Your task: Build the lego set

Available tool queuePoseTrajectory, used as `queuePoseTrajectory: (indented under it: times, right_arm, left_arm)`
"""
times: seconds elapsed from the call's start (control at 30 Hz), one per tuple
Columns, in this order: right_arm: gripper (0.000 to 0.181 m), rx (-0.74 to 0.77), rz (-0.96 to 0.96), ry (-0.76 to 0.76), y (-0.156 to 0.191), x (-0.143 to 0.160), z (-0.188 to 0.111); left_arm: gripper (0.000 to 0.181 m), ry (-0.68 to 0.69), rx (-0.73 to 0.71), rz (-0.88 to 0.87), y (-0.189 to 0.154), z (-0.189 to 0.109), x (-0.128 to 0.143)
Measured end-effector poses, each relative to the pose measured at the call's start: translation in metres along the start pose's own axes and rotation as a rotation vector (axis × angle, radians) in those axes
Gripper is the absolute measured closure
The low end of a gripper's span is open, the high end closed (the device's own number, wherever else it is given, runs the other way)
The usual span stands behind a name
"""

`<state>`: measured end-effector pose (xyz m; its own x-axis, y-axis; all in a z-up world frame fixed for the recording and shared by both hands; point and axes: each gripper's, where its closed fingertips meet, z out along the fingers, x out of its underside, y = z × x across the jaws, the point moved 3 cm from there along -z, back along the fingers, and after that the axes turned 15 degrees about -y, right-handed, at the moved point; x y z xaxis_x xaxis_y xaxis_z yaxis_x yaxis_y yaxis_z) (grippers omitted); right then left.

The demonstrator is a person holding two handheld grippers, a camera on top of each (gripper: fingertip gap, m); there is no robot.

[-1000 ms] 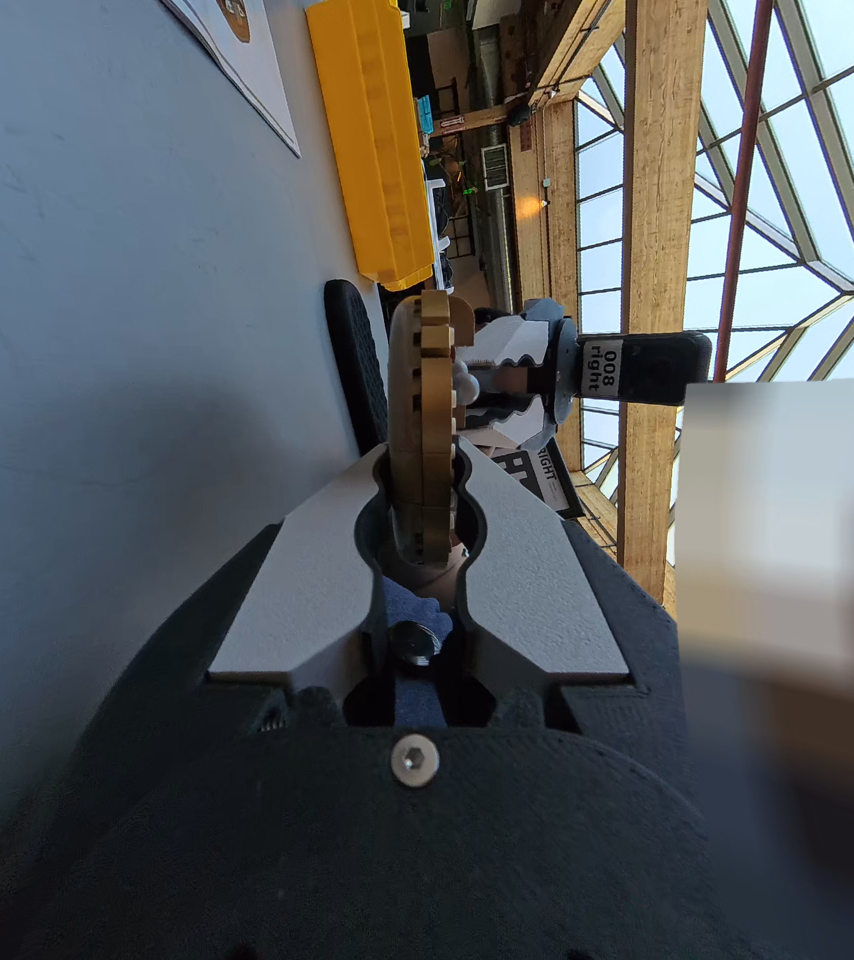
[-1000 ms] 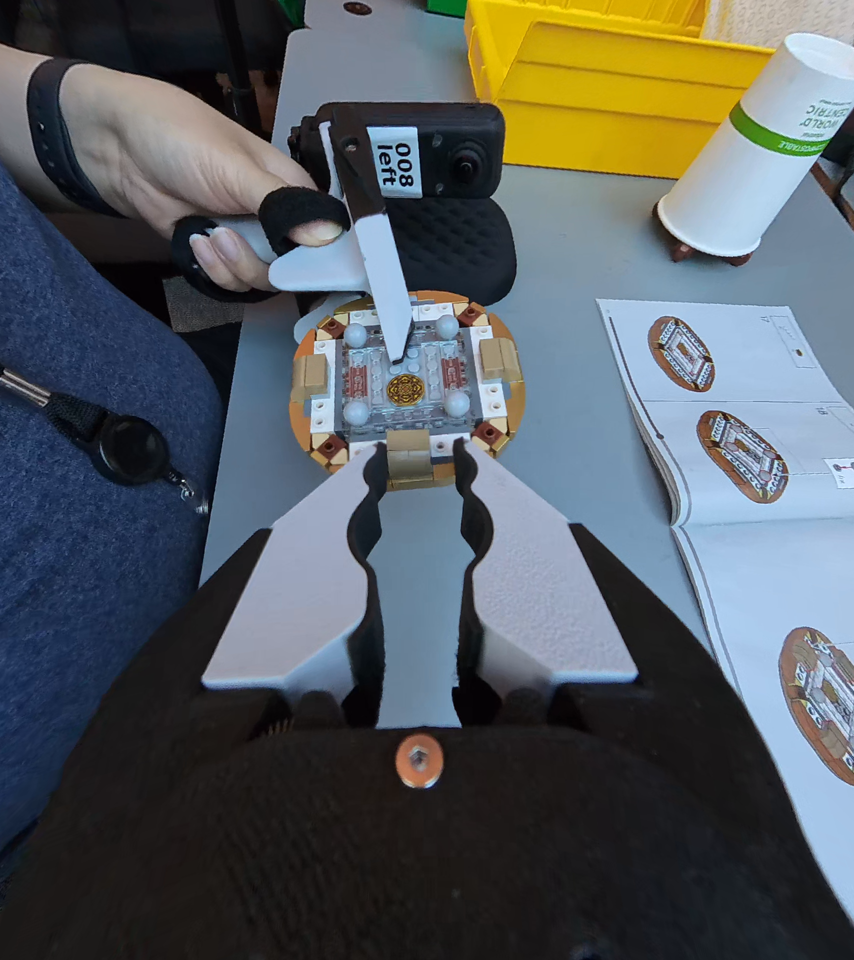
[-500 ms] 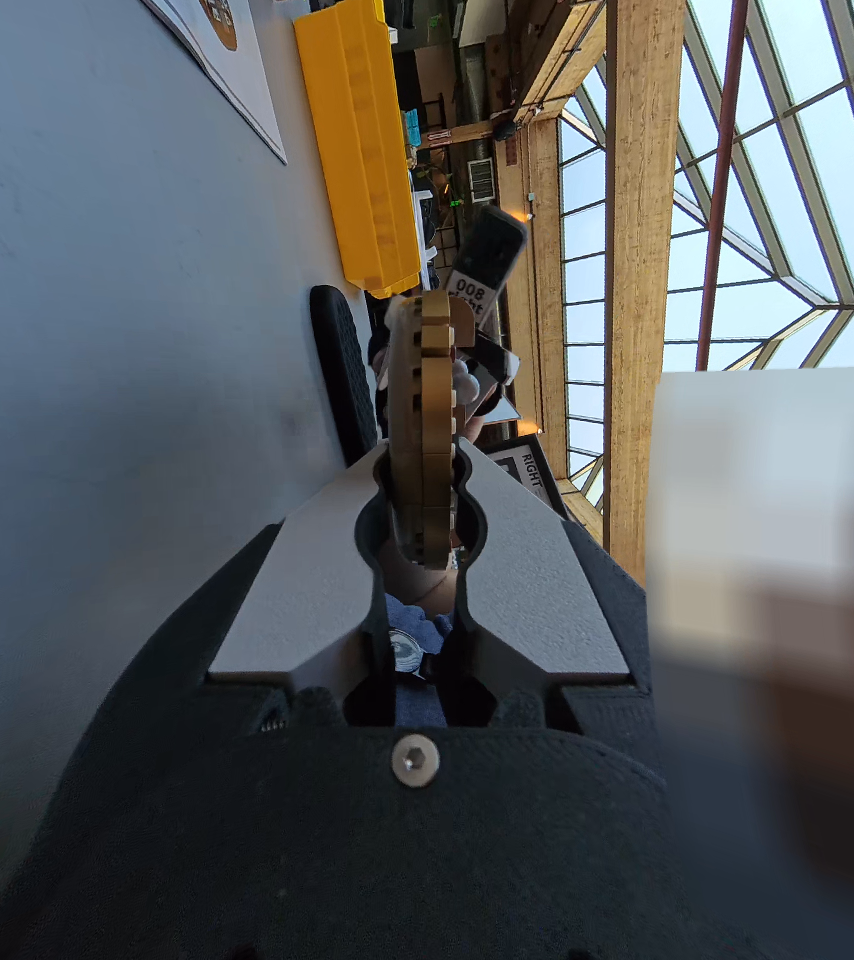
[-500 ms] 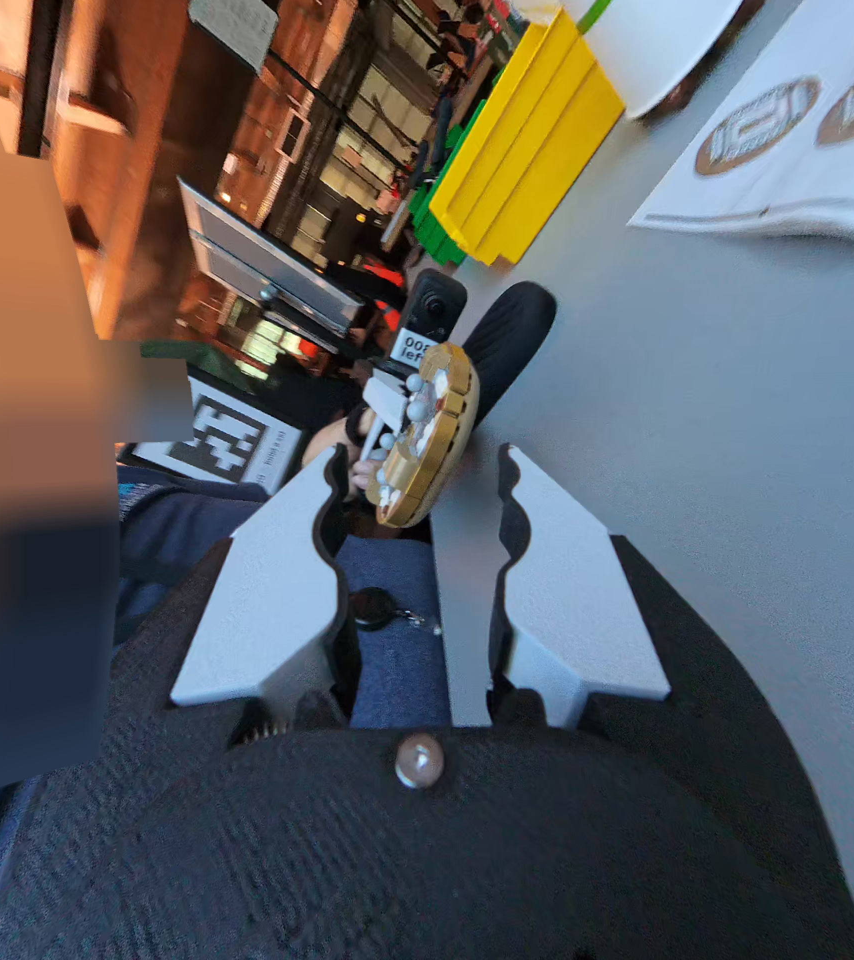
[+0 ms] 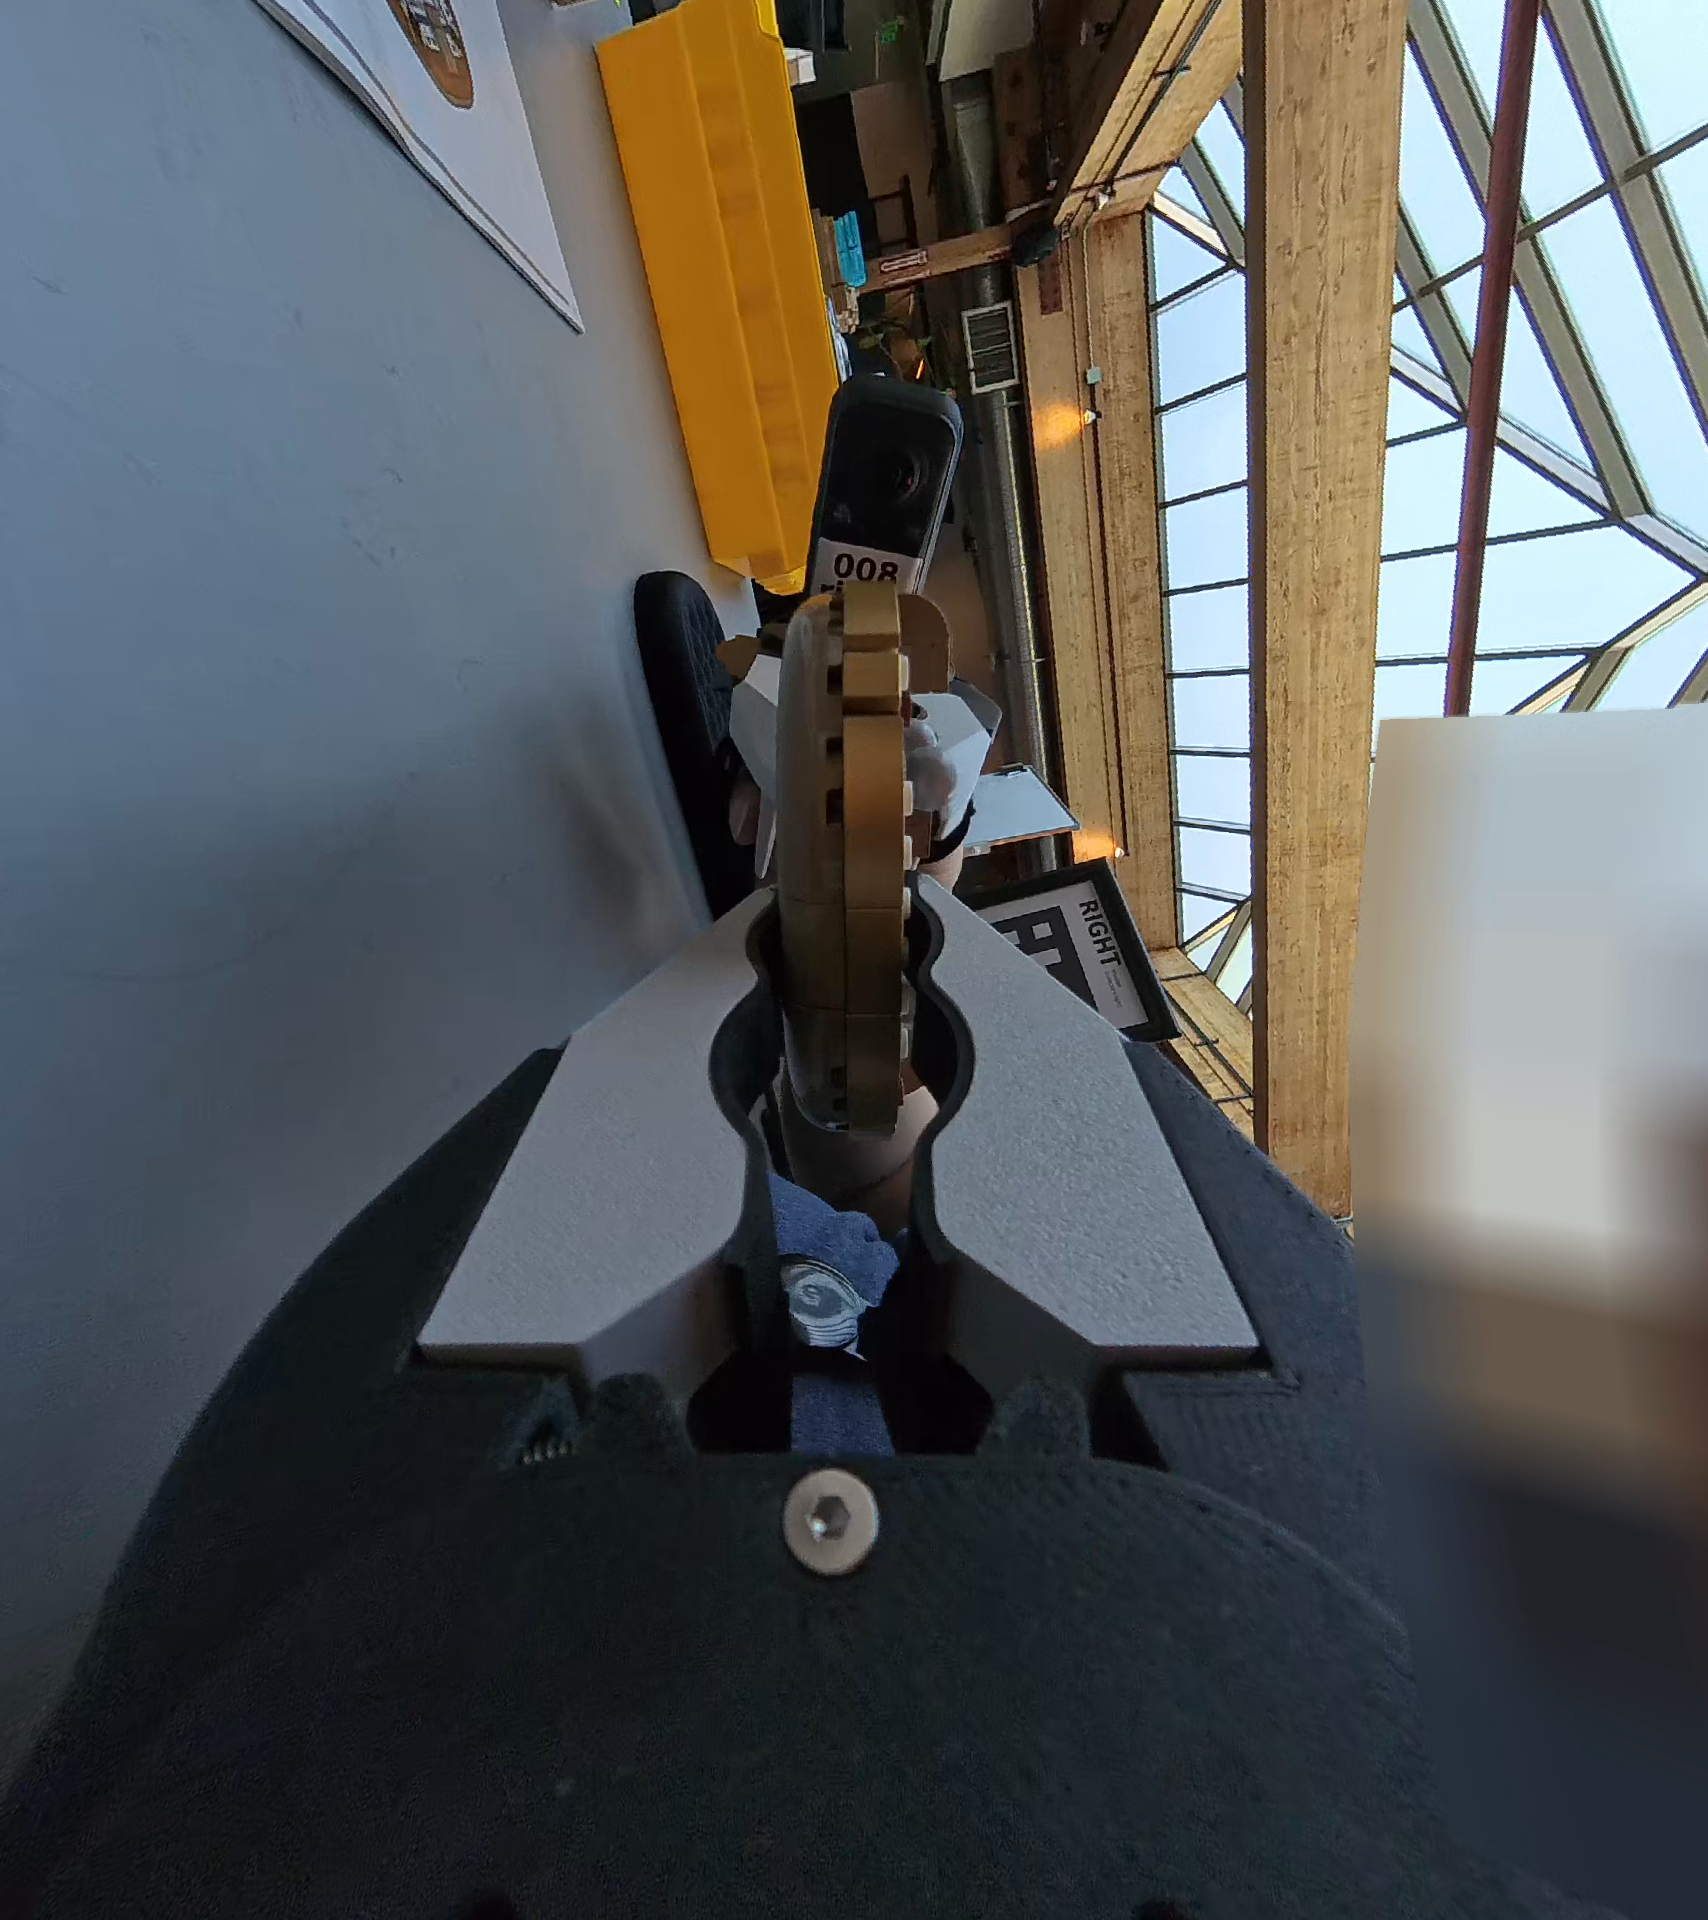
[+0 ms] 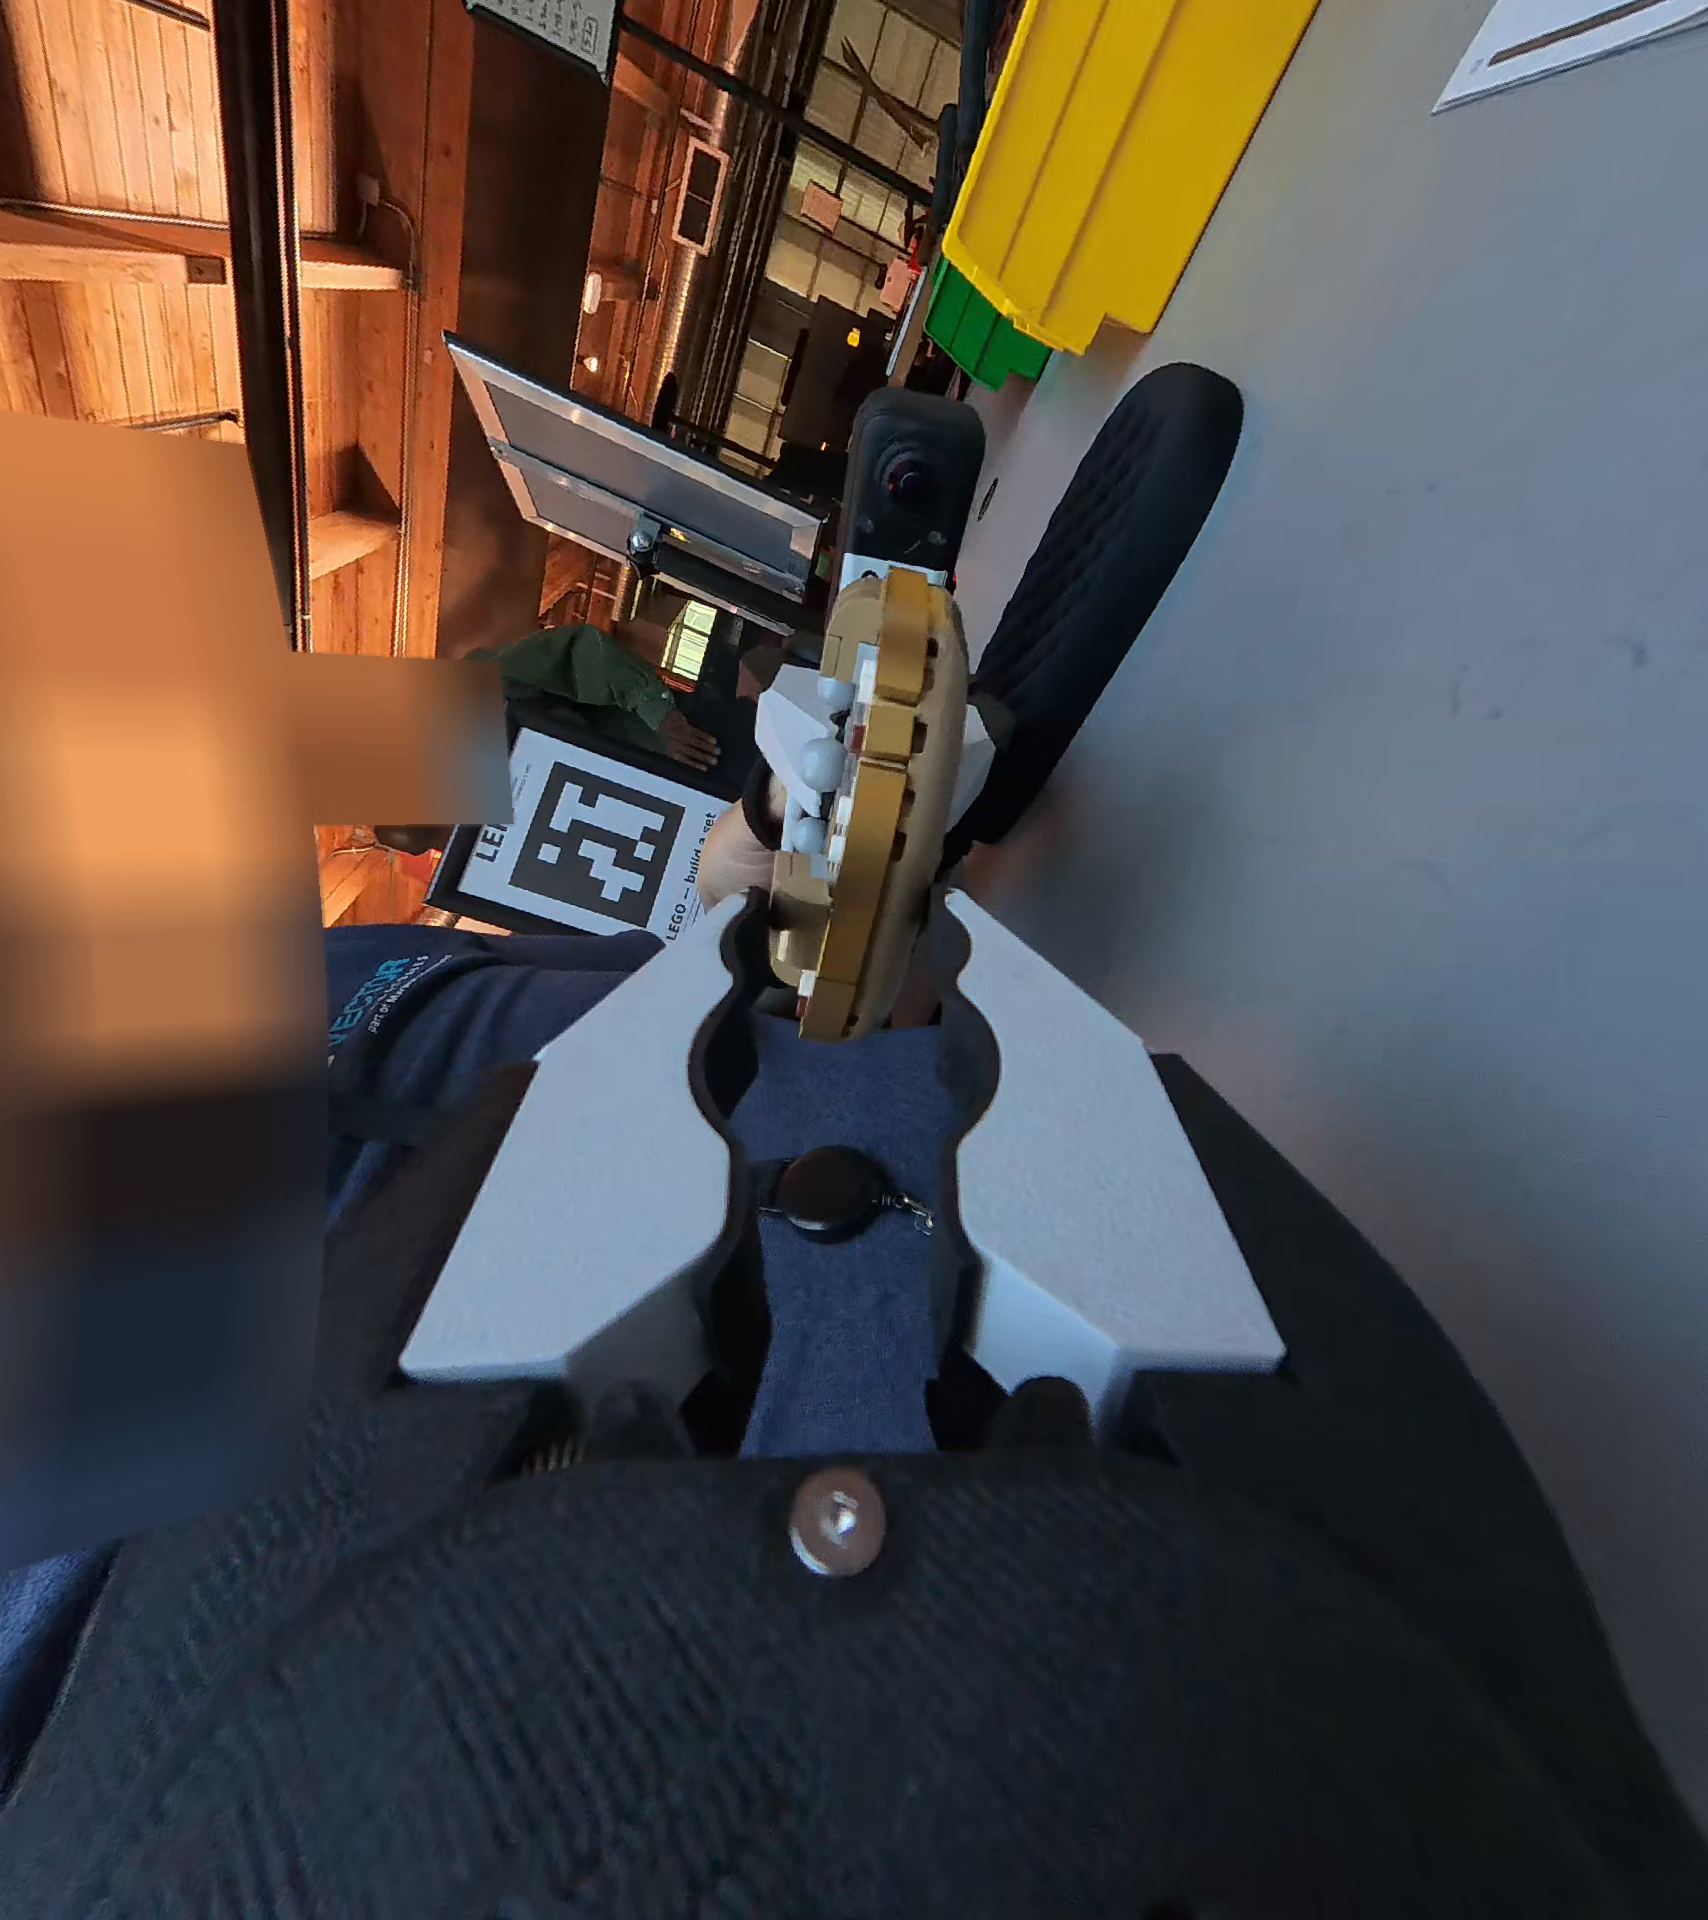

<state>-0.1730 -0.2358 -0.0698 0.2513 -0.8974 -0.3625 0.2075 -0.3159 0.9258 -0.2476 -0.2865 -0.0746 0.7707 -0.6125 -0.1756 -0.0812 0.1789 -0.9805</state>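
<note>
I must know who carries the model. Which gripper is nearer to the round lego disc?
Left. The left gripper is shut on the lego disc, pinching its edge. The right gripper is open, its fingers either side of the disc's opposite edge, not clamping.

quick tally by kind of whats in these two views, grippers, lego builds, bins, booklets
grippers: 2, left gripper shut on the round lego build, right gripper open around its edge
lego builds: 1
bins: 2, yellow bin and green bin
booklets: 1, instruction booklet
total: 6
</note>
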Motion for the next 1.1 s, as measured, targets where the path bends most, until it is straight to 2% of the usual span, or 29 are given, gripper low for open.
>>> queuePoseTrajectory:
  times: [0.3, 0.67, 0.93, 1.1]
  right_arm:
    - [0.153, -0.004, -0.004, 0.02, -0.002, 0.004, 0.001]
    - [0.155, -0.066, -0.047, 0.001, 0.005, 0.002, 0.002]
    - [0.155, -0.151, -0.054, -0.083, 0.017, -0.004, 0.002]
    - [0.154, -0.142, -0.035, -0.108, 0.021, -0.004, 0.003]
  left_arm:
    - [0.163, 0.033, -0.046, 0.153, -0.003, -0.001, 0.002]
    - [0.162, 0.038, -0.046, 0.249, -0.016, -0.001, -0.001]
    - [0.162, 0.028, -0.024, 0.343, -0.029, 0.0, 0.003]
    - [0.163, 0.008, -0.019, 0.39, -0.033, 0.001, 0.004]
